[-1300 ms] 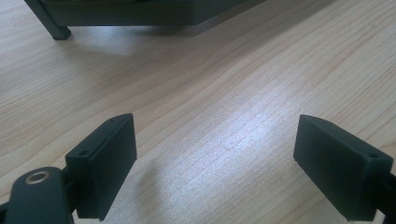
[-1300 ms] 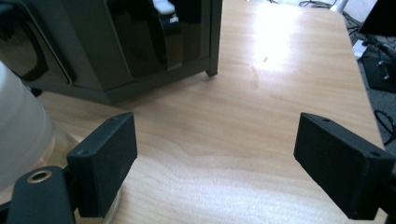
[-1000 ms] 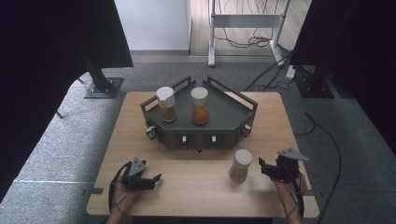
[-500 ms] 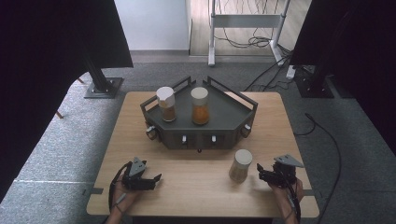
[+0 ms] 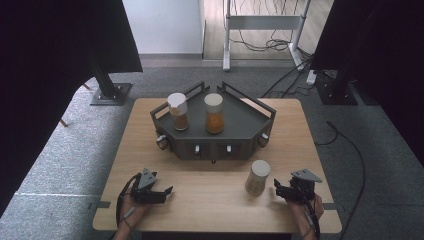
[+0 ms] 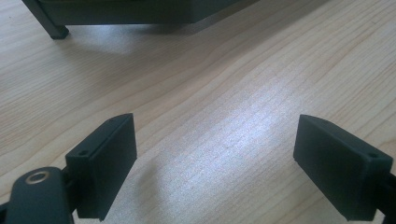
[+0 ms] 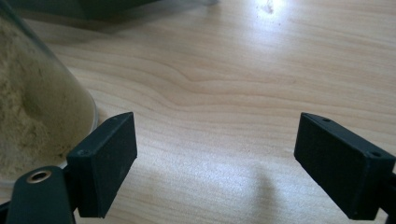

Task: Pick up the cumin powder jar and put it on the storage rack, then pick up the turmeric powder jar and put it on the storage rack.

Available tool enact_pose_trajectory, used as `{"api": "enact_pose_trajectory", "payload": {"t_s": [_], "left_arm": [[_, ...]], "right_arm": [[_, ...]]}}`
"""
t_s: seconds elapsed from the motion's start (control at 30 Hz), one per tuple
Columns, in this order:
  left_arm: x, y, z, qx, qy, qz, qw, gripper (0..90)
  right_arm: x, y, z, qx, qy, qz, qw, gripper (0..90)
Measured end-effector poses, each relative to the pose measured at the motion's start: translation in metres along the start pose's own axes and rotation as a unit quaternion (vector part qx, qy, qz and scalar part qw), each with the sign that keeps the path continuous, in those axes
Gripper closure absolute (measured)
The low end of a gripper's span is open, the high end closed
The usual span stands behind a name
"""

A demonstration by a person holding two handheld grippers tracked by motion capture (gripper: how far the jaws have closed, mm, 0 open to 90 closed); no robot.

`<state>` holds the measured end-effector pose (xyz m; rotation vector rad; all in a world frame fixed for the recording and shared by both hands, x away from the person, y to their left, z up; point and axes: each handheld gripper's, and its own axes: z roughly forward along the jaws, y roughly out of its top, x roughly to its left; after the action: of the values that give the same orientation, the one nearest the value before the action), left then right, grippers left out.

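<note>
Two jars already stand on the dark rack (image 5: 250, 120) toward the table's far edge, while the third jar (image 5: 258, 177) sits near the front right corner, just beside my right gripper (image 5: 278, 190), whose jaws gape empty like my left gripper's (image 5: 167, 192), so I still have to grasp and load it.

A pale wooden desk (image 5: 215, 200) is seen, its grain running across the top. A dark angular tray (image 5: 240, 125) on short feet is set on it, well beyond both grippers. A jar of pale powder (image 5: 257, 177) is stood directly on the wood, just beside the right gripper (image 5: 280, 190). The left gripper (image 5: 162, 192) is rested on bare wood, with its jaws wide apart.
</note>
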<state>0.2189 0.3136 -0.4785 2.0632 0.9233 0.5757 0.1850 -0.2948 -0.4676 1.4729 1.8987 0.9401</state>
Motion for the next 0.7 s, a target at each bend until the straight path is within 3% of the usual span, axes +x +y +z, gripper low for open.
{"api": "enact_pose_trajectory", "payload": {"t_s": [0.7], "left_arm": [[-0.0004, 0.0015, 0.0005, 0.004, 0.001, 0.009, 1.0, 13.5]], "right_arm": [[0.0009, -0.0021, 0.0012, 0.007, 0.0, 0.0, 1.0, 11.9]]}}
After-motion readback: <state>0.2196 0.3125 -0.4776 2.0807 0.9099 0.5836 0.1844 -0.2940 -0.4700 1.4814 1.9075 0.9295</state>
